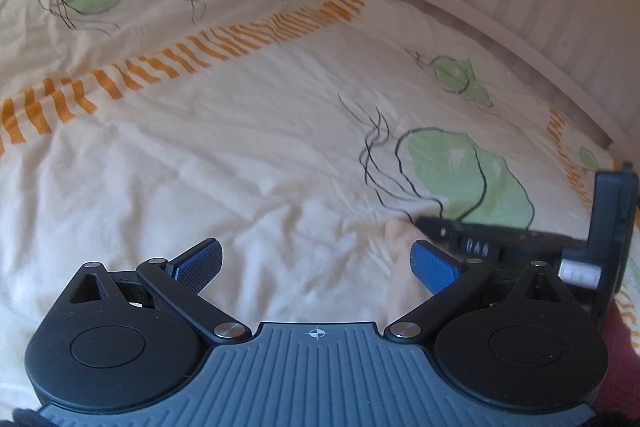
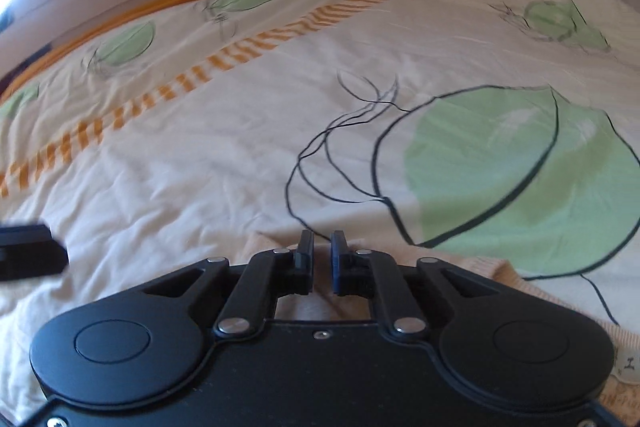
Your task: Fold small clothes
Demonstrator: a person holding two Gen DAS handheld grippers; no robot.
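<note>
The right gripper (image 2: pixel 322 247) is pinched nearly shut over a peach garment (image 2: pixel 516 269) on the bed's leaf-print duvet (image 2: pixel 200 167). Whether it's actually got fabric, can't tell. The left gripper (image 1: pixel 316 259) sits wide open.

Right gripper (image 2: pixel 321 247) at 6 o'clock, jaws nearly together over a pale peach knit garment (image 2: pixel 504 267) on the leaf-print cream bedspread (image 2: pixel 240 147).

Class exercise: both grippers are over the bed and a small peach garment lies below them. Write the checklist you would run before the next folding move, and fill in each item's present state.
1. right gripper closed onto the peach garment: ok; fingers nearly together over its edge.
2. Cloth actually pinched: cannot tell; the pads' contact is hidden.
3. left gripper open: ok; fingers wide apart.
4. Left gripper holds the garment: not ok; nothing gripped.
5. Garment spread flat on the bedcover: cannot tell; mostly hidden.
</note>
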